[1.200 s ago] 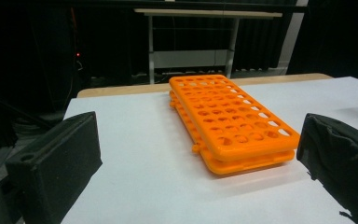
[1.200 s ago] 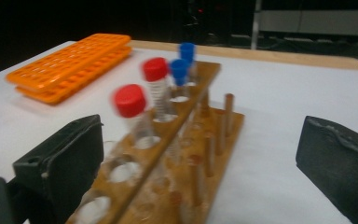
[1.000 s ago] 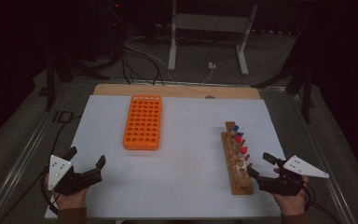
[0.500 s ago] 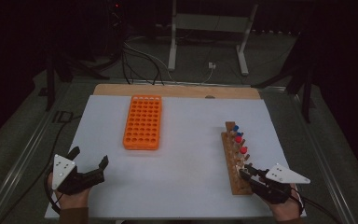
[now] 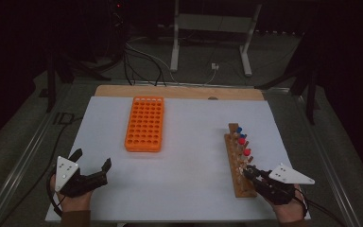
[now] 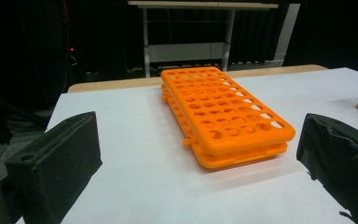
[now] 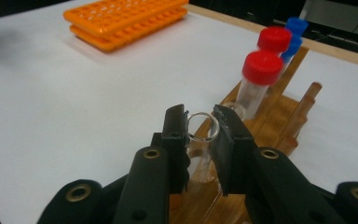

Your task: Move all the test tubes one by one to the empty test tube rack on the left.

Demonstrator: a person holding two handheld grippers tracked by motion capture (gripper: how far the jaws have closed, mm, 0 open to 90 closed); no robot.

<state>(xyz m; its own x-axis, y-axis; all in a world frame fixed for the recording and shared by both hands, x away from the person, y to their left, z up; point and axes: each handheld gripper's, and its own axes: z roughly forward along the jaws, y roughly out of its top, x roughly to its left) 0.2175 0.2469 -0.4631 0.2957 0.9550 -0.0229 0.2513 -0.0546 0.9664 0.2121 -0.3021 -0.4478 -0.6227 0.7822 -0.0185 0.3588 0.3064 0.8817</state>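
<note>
We've got the right tool (image 7: 199,126) closed round an uncapped glass tube (image 7: 201,135) in the wooden rack (image 5: 238,163) – thin, slippery, fragile (grip below the rim, gently). Left tool (image 5: 90,165) wide open, idle nr the bench (image 5: 189,142) edge.

No lettering, label, brand, number or sign can be read in any of the views: not on the orange rack (image 5: 144,124), the wooden rack (image 5: 239,161), the capped tubes (image 7: 261,84) or the white tabletop (image 5: 189,142).
</note>
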